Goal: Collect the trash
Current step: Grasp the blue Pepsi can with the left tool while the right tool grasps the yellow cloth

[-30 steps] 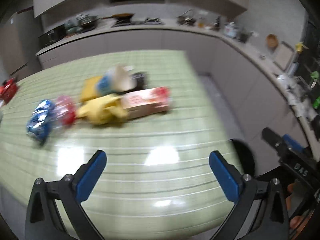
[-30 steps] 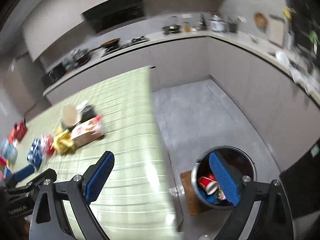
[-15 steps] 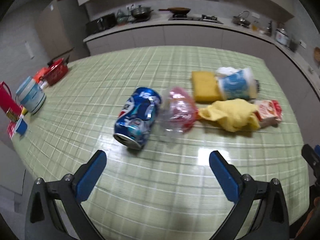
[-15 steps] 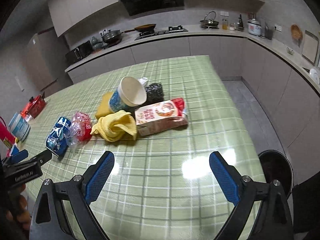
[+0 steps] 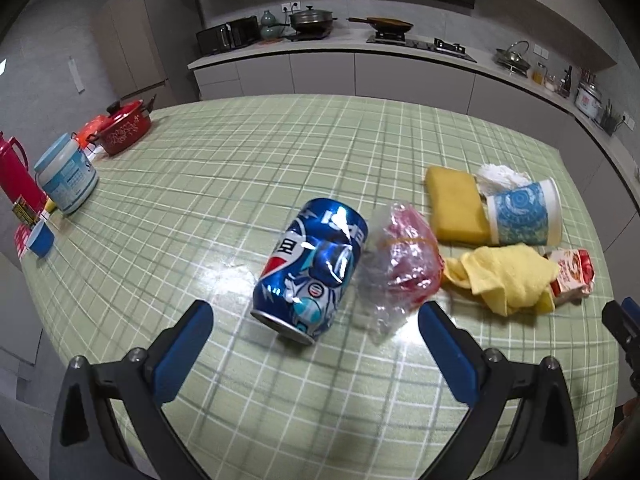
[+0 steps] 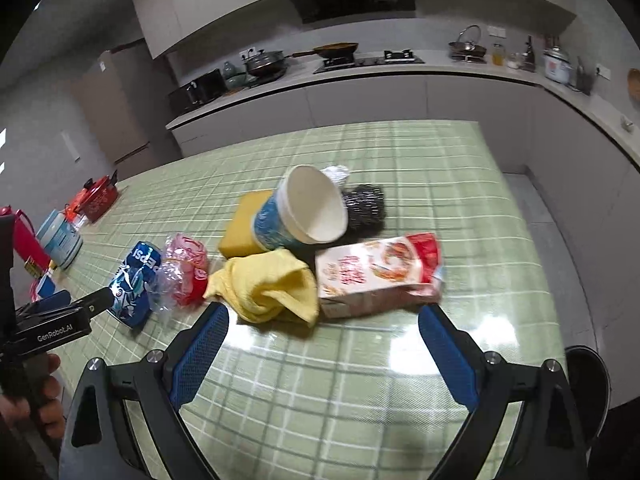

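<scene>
The left gripper (image 5: 312,320) is gaping wide just short of a dented, glossy blue can (image 5: 311,270) lying beside crinkled clear plastic (image 5: 400,260). The right gripper (image 6: 322,320), equally spread, is facing a yellow cloth (image 6: 268,284) and snack carton (image 6: 376,274); only its view is showing the steel scourer (image 6: 366,208) and bin rim (image 6: 590,376).

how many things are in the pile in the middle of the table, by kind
drink can: 1
plastic bag: 1
sponge: 1
paper cup: 1
yellow cloth: 1
snack carton: 1
steel scourer: 1
white wad: 1
total: 8
</scene>
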Motion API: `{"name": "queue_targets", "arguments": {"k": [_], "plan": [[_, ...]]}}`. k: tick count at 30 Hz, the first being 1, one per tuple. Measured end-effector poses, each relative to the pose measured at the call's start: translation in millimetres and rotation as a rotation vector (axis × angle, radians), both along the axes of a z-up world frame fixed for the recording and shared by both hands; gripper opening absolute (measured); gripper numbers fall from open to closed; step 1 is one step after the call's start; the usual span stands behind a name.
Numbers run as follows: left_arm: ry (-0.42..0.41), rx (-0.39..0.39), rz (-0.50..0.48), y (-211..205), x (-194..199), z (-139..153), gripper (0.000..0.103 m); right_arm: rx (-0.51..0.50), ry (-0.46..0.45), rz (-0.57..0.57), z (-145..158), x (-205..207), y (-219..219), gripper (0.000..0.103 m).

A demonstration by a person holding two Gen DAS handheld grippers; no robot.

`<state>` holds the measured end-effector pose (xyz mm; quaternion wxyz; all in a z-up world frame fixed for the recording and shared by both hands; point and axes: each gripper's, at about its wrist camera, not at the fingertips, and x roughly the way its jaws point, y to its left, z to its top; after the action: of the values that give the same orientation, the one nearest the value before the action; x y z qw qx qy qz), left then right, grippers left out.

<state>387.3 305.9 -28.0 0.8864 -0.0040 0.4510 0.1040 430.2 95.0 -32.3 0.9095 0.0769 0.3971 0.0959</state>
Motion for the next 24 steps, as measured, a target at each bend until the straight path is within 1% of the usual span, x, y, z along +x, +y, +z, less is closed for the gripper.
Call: {"name": "queue_targets", "arguments": {"k": [5,8,10,14,17,19,20,21,22,24], "plan": [[0.007,-0.004,-0.025,11.7,16.2,-6.8,0.102,-0.011,0.008,0.011,-5.6,12.5,23.1,0.097],[0.022,-0.032,-0.061,21.1,29.2,-14.6,0.099,-0.018,0.024,-0.004,-12.5,20.6,37.4,0.097],[0.037,-0.052,-0.09,25.8,36.0,-18.5,0.093,-0.022,0.038,-0.019,-17.2,27.1,47.7,0.097],[0.073,-0.081,-0.147,34.2,50.8,-32.5,0.093,-0.063,0.062,-0.043,-26.0,40.1,68.7,0.097],[0.097,-0.106,-0.174,39.5,58.4,-42.9,0.093,-0.086,0.086,-0.054,-35.1,48.2,82.1,0.097],[0.099,-0.13,-0.186,43.1,60.1,-45.6,0.092,-0.091,0.103,-0.061,-41.1,51.8,87.7,0.097],[0.098,-0.145,-0.194,45.7,60.4,-46.4,0.09,-0.092,0.109,-0.064,-43.7,53.3,89.7,0.097],[0.1,-0.158,-0.201,47.1,60.6,-47.2,0.086,-0.094,0.119,-0.067,-47.3,55.8,92.5,0.097],[0.102,-0.175,-0.21,48.4,60.8,-47.9,0.079,-0.091,0.126,-0.066,-50.0,56.6,94.3,0.097],[0.114,-0.196,-0.226,51.2,61.1,-49.3,0.071,-0.08,0.145,-0.067,-55.7,60.1,97.2,0.097]]}}
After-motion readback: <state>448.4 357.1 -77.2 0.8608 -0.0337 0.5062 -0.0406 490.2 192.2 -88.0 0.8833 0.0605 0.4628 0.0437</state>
